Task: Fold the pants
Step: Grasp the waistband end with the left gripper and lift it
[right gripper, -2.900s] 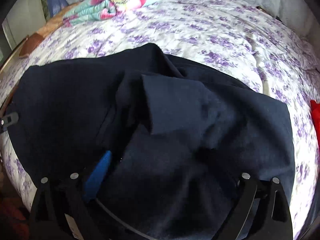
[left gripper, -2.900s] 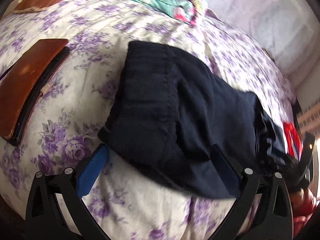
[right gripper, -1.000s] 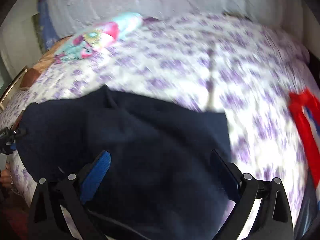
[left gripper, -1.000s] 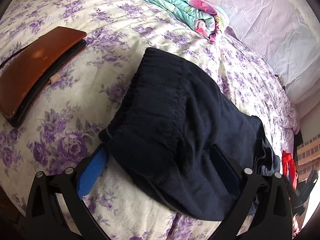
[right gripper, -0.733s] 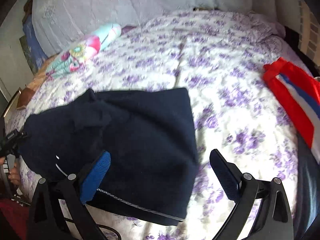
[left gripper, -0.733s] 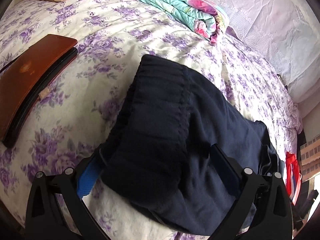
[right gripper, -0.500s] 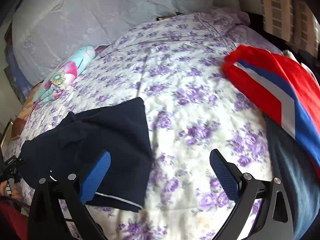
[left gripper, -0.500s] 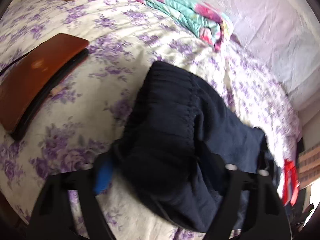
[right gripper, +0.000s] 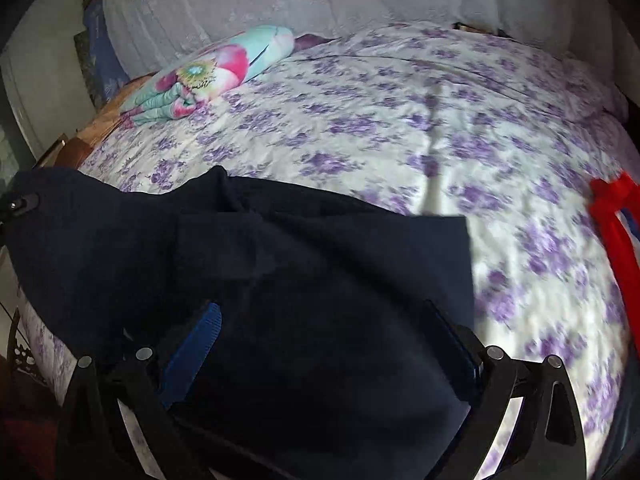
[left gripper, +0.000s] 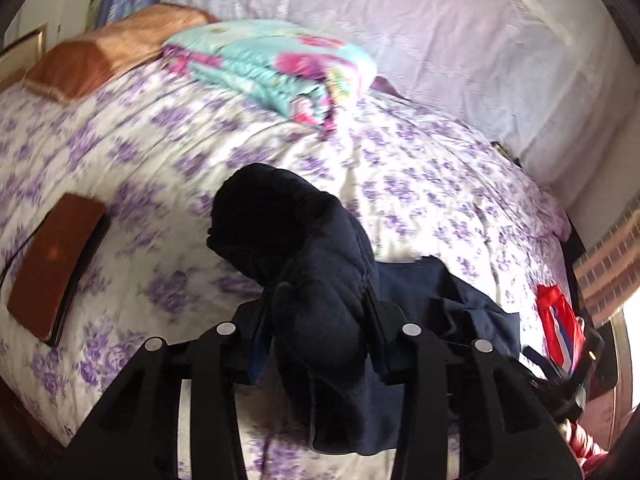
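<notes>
Dark navy pants point(left gripper: 288, 220) lie on the purple-flowered bed sheet point(left gripper: 420, 184). My left gripper point(left gripper: 320, 300) has its jaws closing on a bunched end of them, with the fabric squeezed between both fingers. That end is lifted off the bed and droops forward in a hump. In the right wrist view the rest of the pants point(right gripper: 280, 248) lies spread flat. My right gripper point(right gripper: 324, 312) stands open low over that part. Its blue-padded fingers point(right gripper: 200, 336) are wide apart and the cloth passes between and under them without being pinched.
A folded teal and pink floral blanket point(left gripper: 276, 68) lies at the bed's far side, with a brown pillow point(left gripper: 92, 56) beside it. A flat brown case point(left gripper: 56, 264) rests on the sheet at left. A red, white and blue garment point(right gripper: 616, 216) lies at the right edge.
The left gripper's fingers have closed in on the near end of the pants and raised it off the bed. The right gripper swung out toward the red garment, then came back over the pants.
</notes>
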Motion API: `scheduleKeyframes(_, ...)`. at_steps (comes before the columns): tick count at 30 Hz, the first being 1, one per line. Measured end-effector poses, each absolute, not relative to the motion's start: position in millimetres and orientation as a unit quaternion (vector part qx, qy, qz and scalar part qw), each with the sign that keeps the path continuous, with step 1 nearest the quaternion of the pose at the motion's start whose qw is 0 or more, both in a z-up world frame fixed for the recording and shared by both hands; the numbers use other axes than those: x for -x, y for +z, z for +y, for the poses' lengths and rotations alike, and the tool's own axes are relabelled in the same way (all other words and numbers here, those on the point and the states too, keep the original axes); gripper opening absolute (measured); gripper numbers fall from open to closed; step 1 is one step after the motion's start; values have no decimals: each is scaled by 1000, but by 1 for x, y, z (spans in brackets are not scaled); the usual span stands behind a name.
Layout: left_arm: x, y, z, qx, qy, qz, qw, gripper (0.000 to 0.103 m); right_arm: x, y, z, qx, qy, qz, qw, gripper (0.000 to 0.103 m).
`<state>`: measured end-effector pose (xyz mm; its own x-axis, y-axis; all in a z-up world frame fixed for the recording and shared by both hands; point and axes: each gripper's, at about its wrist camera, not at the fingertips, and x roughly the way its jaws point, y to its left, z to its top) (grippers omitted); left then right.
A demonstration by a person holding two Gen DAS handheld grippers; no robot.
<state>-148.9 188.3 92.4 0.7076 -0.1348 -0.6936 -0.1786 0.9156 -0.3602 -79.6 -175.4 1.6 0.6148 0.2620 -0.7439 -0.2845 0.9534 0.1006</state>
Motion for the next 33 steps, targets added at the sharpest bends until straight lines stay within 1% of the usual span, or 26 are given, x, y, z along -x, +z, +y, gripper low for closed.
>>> scheduleKeyframes(1, 148, 99, 181, 196, 4, 380, 904, 37, 66, -1, -165, 20, 152, 416, 896, 99)
scheduleKeyframes(3, 145, 110, 163, 173, -14, 377, 910, 37, 35, -17, -147, 35, 142, 459, 876, 100)
scheduleKeyframes(4, 145, 115, 155, 161, -23, 376, 912, 37, 28, -21, -143, 35, 137, 465, 874, 100)
scheduleKeyframes(7, 142, 130, 124, 119, -61, 368, 920, 37, 31, -11, -149, 29, 147, 461, 875, 99)
scheduleKeyframes(10, 136, 141, 94, 99, -112, 358, 922, 36, 65, 12, -196, -31, 143, 415, 898, 99)
scheduleKeyframes(12, 128, 142, 67, 81, -157, 356, 918, 35, 86, 16, -237, -74, 117, 404, 904, 99)
scheduleKeyframes(15, 111, 126, 26, 44, -207, 367, 906, 34, 120, 4, -300, -132, 48, 416, 898, 99)
scheduleKeyframes(17, 97, 105, -5, 27, -234, 389, 891, 33, 146, -6, -338, -174, 6, 421, 890, 99)
scheduleKeyframes(19, 91, 92, -28, 13, -252, 404, 879, 32, 166, -13, -361, -198, -27, 422, 884, 99)
scheduleKeyframes(23, 89, 82, -63, -28, -273, 413, 868, 31, 190, -20, -380, -228, -51, 415, 879, 99)
scheduleKeyframes(29, 91, 100, -111, -70, -324, 400, 854, 31, 194, -26, -381, -245, -49, 405, 879, 99)
scheduleKeyframes(32, 94, 84, -149, -103, -342, 417, 836, 32, 190, -25, -386, -247, -48, 401, 881, 99)
scheduleKeyframes(33, 95, 71, -161, -112, -356, 440, 817, 36, 188, -25, -387, -248, -47, 400, 881, 99)
